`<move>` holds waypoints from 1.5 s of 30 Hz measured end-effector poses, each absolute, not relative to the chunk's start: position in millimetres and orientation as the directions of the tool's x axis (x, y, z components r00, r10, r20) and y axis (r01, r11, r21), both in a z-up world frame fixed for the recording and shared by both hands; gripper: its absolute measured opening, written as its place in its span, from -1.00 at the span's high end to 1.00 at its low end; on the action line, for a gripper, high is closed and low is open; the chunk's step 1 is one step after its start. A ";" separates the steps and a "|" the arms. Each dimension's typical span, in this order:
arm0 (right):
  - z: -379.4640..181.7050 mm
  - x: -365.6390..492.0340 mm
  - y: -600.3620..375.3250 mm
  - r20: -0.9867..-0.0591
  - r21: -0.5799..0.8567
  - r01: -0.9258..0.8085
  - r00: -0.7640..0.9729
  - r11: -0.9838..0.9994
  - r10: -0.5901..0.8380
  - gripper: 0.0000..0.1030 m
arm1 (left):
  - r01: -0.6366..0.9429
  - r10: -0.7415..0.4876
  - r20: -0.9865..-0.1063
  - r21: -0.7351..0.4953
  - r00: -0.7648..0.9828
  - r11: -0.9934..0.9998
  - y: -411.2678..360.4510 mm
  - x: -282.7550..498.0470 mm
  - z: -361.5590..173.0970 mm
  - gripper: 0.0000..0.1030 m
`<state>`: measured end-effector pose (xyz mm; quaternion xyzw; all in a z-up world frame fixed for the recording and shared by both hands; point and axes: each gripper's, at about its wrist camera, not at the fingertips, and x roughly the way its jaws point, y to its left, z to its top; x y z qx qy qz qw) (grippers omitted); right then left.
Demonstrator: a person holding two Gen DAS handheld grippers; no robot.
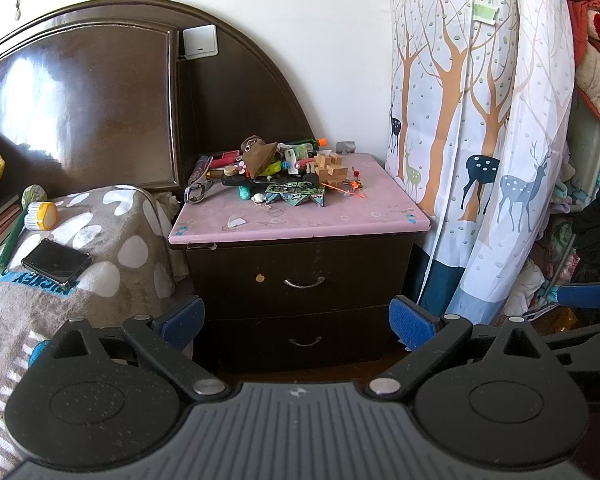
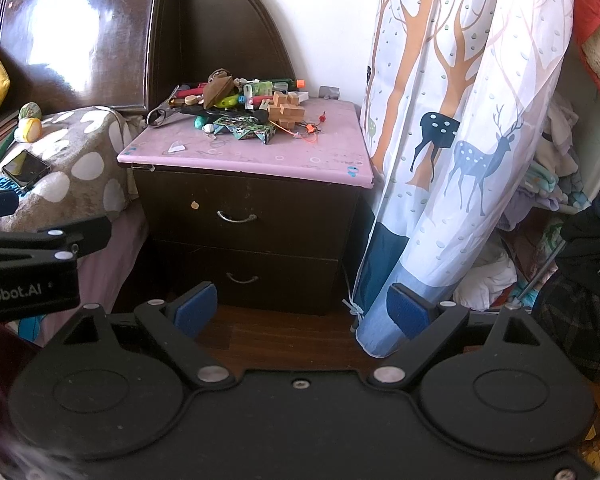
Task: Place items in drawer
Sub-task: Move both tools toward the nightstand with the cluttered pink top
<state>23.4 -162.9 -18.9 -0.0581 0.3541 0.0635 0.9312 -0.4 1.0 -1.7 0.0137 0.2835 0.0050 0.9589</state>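
A dark nightstand with a pink top (image 1: 300, 216) (image 2: 260, 156) stands ahead. Its upper drawer (image 1: 304, 282) (image 2: 236, 216) and lower drawer (image 1: 305, 342) (image 2: 242, 279) are both shut, each with a curved metal handle. A pile of small items (image 1: 284, 172) (image 2: 240, 108) lies at the back of the top: wooden puzzle blocks (image 1: 330, 170), a brown pouch (image 1: 260, 156), pens, green patterned boxes. My left gripper (image 1: 296, 322) is open and empty, in front of the drawers. My right gripper (image 2: 302, 312) is open and empty, low near the floor, further right.
A bed with a spotted blanket (image 1: 100, 240) lies to the left, with a phone (image 1: 56, 266) and a yellow-capped jar (image 1: 40, 215) on it. A deer-print fabric wardrobe cover (image 1: 480, 140) (image 2: 460, 140) hangs right of the nightstand. A dark headboard (image 1: 100, 112) is behind.
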 end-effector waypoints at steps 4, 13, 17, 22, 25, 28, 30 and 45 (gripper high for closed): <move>-18.8 23.9 -163.3 -0.668 -0.063 -0.162 0.740 0.985 0.079 -0.81 | 0.000 0.017 -0.543 0.030 0.839 1.000 0.8 -0.4 -2.0 -0.93; -18.6 24.9 -162.8 -0.667 -0.065 -0.162 0.741 0.985 0.078 -0.81 | -0.001 0.015 -0.542 0.027 0.840 1.000 1.0 -0.4 -2.2 -0.93; -17.1 25.8 -161.6 -0.667 -0.067 -0.167 0.741 0.984 0.081 -0.81 | -0.008 0.019 -0.537 0.023 0.843 1.000 0.2 -0.4 -1.1 -0.93; -9.3 25.7 -164.6 -0.652 -0.039 -0.202 0.747 0.979 0.128 -0.81 | -0.025 0.021 -0.536 0.000 0.844 1.000 3.4 4.6 2.3 -0.93; -6.5 26.5 -167.1 -0.631 -0.042 -0.203 0.765 0.978 0.132 -0.81 | -0.033 0.026 -0.543 -0.003 0.839 0.999 4.1 7.8 2.2 -0.93; -3.6 23.5 -168.6 -0.591 -0.050 -0.207 0.794 0.977 0.138 -0.81 | -0.039 0.027 -0.543 -0.010 0.839 0.999 4.9 10.0 3.8 -0.93; -1.8 19.1 -169.5 -0.552 -0.058 -0.215 0.820 0.975 0.149 -0.81 | -0.039 0.024 -0.540 -0.016 0.841 0.999 5.7 8.6 5.2 -0.93; -2.3 32.8 -175.0 -0.535 -0.072 -0.276 0.822 0.958 0.196 -0.98 | -0.066 0.015 -0.522 -0.080 0.853 0.995 23.3 31.9 -1.7 -0.94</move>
